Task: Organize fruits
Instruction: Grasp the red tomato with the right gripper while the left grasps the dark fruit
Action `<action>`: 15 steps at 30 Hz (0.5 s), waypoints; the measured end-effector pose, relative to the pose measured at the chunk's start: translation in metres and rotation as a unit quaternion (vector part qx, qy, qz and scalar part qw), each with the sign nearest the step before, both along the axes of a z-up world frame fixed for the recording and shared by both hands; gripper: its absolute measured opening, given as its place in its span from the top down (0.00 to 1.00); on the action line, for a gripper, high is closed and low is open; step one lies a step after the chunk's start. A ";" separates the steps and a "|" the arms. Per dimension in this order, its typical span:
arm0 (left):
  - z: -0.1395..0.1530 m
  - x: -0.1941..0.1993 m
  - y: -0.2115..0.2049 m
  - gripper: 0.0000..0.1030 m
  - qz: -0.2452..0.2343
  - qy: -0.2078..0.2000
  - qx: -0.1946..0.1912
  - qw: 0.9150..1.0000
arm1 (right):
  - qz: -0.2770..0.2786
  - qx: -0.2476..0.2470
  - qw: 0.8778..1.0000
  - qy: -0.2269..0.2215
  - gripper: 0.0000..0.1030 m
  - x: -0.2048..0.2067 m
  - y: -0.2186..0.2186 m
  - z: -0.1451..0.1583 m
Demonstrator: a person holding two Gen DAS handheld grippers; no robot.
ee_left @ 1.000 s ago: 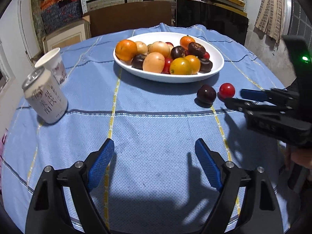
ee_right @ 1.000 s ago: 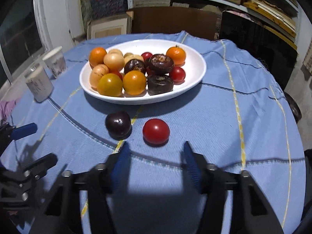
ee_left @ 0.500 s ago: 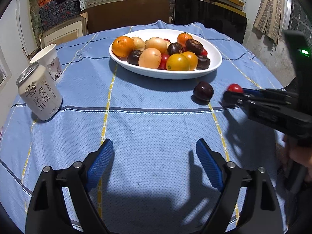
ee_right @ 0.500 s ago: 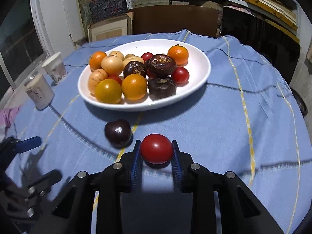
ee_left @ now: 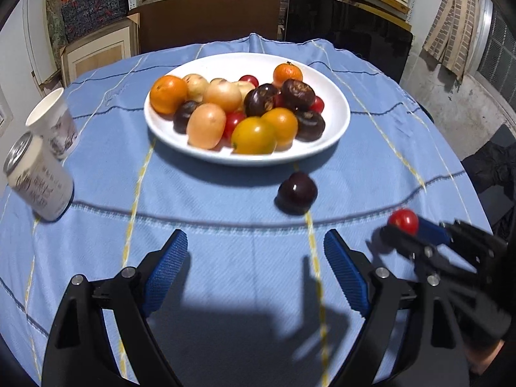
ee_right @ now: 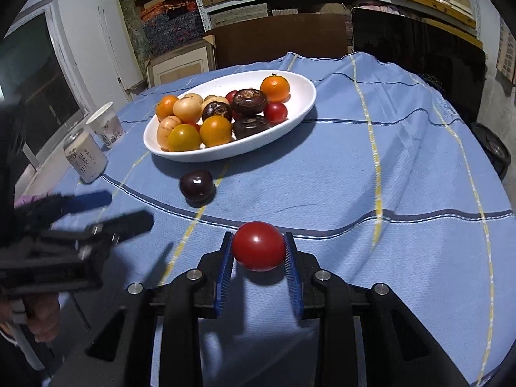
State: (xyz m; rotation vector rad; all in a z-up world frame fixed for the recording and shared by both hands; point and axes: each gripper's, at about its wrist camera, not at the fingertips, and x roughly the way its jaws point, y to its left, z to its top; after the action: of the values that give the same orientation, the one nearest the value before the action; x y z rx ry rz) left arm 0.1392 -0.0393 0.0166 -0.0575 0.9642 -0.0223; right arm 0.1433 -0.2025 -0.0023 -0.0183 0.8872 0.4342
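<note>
My right gripper is shut on a red tomato and holds it above the blue tablecloth; the tomato and gripper also show at the right of the left wrist view. A dark purple fruit lies on the cloth in front of the white plate, which holds several orange, tan, red and dark fruits. My left gripper is open and empty, low over the near cloth; it also shows at the left of the right wrist view.
A drink can and a paper cup stand at the table's left. Shelves, cardboard boxes and a dark panel are behind the round table. The table edge falls away on the right.
My right gripper closed on the red tomato and lifted it off the cloth, drawing back toward the near right. The left gripper stayed open and shifted only slightly.
</note>
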 end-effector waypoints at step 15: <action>-0.022 0.041 -0.029 0.47 -0.034 0.035 -0.011 0.999 | -0.016 -0.010 1.000 0.009 0.70 0.005 -0.010 -0.001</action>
State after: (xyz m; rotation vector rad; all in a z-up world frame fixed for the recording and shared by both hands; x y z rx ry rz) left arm 0.1799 -0.0683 -0.0053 -0.0462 1.0349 -0.0954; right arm 0.1480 -0.2126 -0.0034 -0.0193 0.9081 0.3963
